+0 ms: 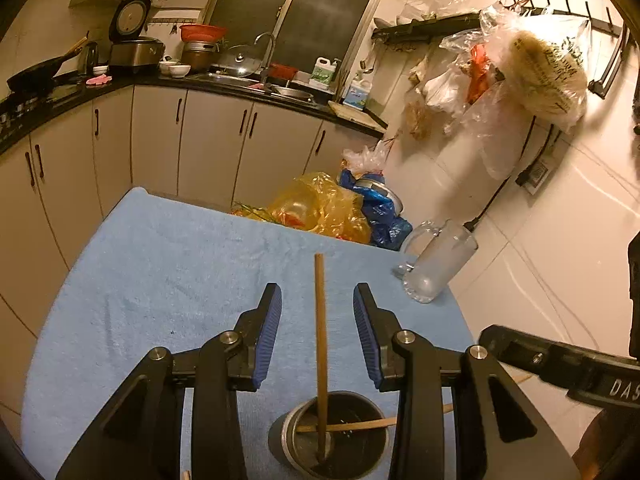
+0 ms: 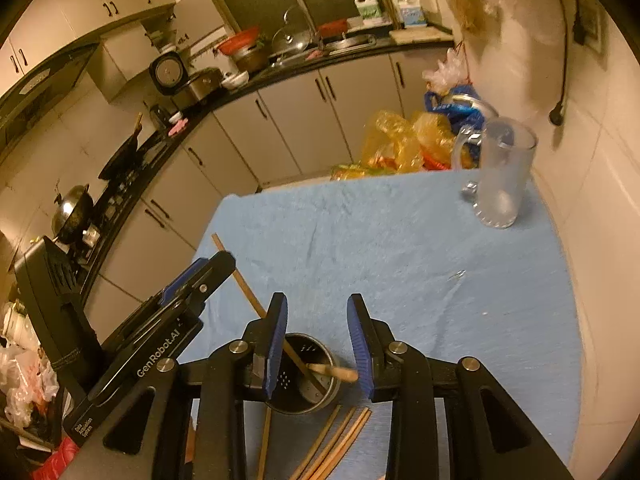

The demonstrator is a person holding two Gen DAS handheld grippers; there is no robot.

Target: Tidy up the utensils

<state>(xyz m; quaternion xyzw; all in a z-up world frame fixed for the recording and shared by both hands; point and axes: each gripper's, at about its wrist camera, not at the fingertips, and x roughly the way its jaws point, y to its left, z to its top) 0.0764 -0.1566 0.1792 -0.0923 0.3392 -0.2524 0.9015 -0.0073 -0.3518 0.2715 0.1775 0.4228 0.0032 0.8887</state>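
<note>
Blue towel (image 1: 160,272), glass mug (image 1: 436,260) apart.

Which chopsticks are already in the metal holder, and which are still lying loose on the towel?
Two chopsticks stand in the metal holder, leaning across each other. The loose bunch lies flat on the blue towel just in front of the holder, nearest the camera.
</note>
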